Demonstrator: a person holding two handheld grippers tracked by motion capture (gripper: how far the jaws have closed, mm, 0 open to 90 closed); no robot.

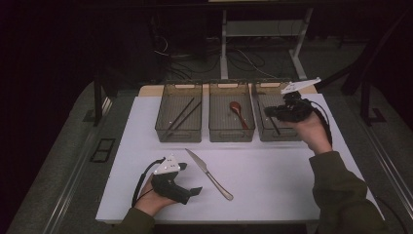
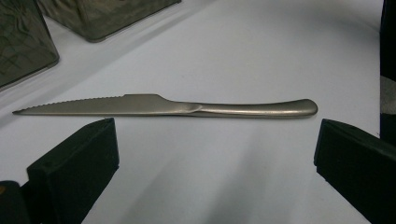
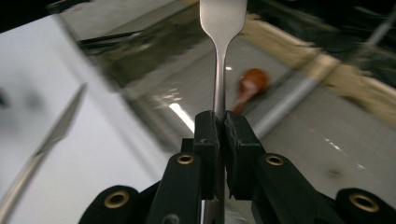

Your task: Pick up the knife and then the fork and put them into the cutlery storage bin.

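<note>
A steel table knife (image 1: 209, 173) lies on the white table (image 1: 272, 180), its blade pointing toward the bins. My left gripper (image 1: 194, 191) rests on the table just left of the knife's handle. In the left gripper view its jaws (image 2: 215, 140) stand wide open and the knife (image 2: 177, 107) lies crosswise just beyond them, untouched. My right gripper (image 1: 269, 112) hangs above the right-hand bin (image 1: 277, 134). It (image 3: 220, 116) is shut on the thin stem of a metal utensil (image 3: 222, 21), which widens into a flat end beyond the pads.
Three dark see-through bins stand in a row at the back of the table. The left bin (image 1: 178, 134) holds dark chopsticks (image 1: 182, 116) and the middle bin (image 1: 231, 135) holds a red-brown spoon (image 1: 237, 111). The table's front edge is close behind the left hand.
</note>
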